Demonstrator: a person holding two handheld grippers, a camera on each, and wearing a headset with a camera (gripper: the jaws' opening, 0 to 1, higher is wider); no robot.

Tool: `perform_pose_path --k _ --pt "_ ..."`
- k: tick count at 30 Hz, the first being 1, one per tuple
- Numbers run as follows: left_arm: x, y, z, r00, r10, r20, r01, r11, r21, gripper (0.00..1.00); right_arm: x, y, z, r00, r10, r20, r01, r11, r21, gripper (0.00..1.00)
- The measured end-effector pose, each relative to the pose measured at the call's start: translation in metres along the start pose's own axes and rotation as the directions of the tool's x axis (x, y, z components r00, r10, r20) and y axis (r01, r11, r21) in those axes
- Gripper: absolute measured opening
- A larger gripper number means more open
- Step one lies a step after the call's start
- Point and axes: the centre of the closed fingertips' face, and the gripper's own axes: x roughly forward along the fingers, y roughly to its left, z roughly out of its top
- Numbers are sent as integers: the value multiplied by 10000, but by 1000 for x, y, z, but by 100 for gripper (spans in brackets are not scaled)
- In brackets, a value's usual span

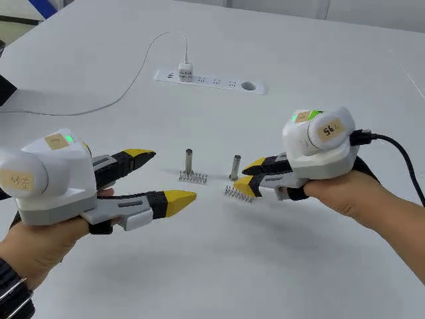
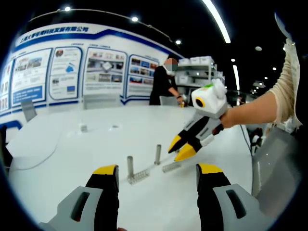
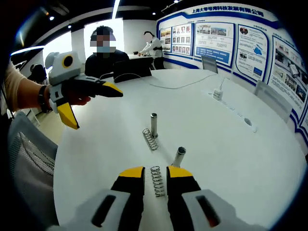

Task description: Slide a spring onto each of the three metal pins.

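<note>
Right gripper sticker: "56"; wall signs illegible.

Two short upright steel pins stand side by side mid-way across the white tabletop: the left pin, and the right pin near it at three o'clock. A small coiled wire spring lies flat just beside the left pin's foot at six o'clock. A second coiled spring lies at six o'clock of the right pin.

Well behind, at twelve o'clock, lies the long white power strip, with a white charger plug on its left end and its thin white cable trailing towards ten o'clock.

The black-and-yellow left gripper sits at nine o'clock of the pins. The black-and-yellow right gripper sits at three o'clock, with the second coiled spring between its jaw tips.
</note>
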Motion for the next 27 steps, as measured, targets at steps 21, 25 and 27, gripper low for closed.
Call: perform_pose_path --k 21,25,27 --pt "-4 4 -5 9999 119 -63 -119 9999 -88 66 34 -2 -21 9862 364 -1612 -477 9966 -665 15" --pt "-3 3 -6 9999 118 -52 -119 9999 -111 66 35 -1 -20 9853 425 -1654 -542 9963 -667 15" --pt "-3 3 -6 9999 106 -52 -107 9999 -129 66 37 -2 -22 9828 407 -1800 -532 9965 -647 14"
